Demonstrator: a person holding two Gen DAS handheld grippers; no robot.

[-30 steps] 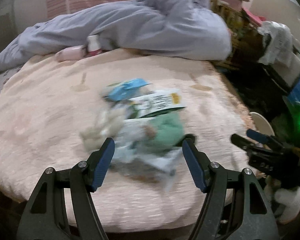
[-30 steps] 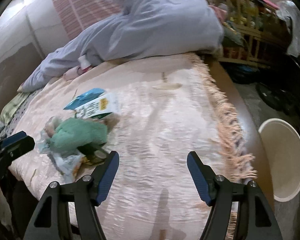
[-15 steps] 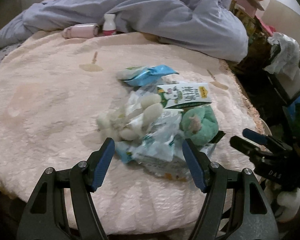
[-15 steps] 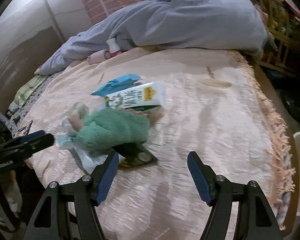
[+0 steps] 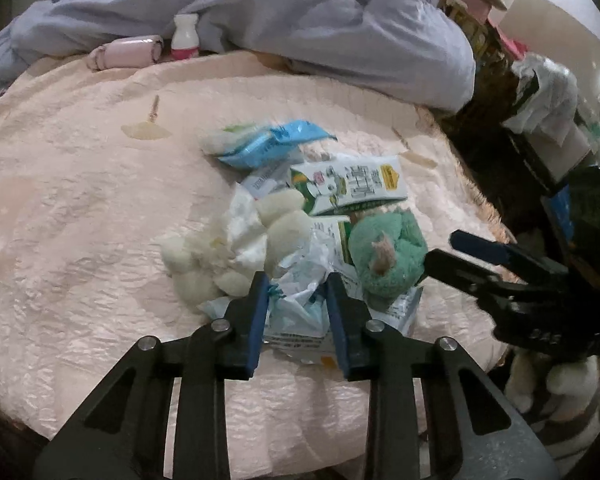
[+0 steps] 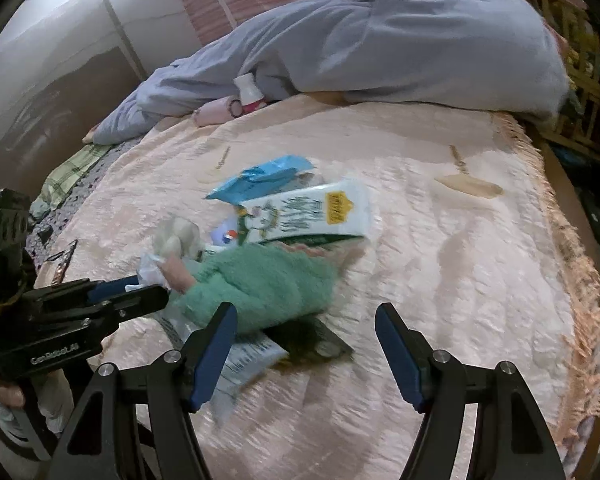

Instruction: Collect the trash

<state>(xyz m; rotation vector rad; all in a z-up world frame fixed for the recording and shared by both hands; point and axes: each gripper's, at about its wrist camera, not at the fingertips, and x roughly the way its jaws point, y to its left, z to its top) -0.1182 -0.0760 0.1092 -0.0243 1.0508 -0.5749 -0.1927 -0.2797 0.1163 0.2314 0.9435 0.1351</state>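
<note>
The left gripper [image 5: 296, 308] is sitting low in the middle of the left wrist view with its blue pads drawn close together, pinching a crumpled white-and-pale-blue plastic wrapper [image 5: 300, 300] at the near edge of the trash pile; the wrapper is bulging up between the two pads. The rest of the pile is lying just above it, near the centre of the frame, on the pink bedspread [image 5: 80, 220]: a white-and-green milk carton [image 5: 352, 188] on its side, a blue packet [image 5: 272, 144] above it, a wad of white tissue and cotton lumps [image 5: 224, 256] to the left, and a green fuzzy sock [image 5: 388, 256] to the right, touching the carton.

The right gripper [image 6: 306, 348] is hovering at the bottom of the right wrist view with its jaws spread wide and nothing between them; its left pad is overlapping the sock in the picture, though I cannot tell whether it is touching. A grey blanket [image 5: 300, 12] is filling the top of the frame; a small pink-and-white bottle [image 5: 185, 36] is standing at its edge in the upper left.
</note>
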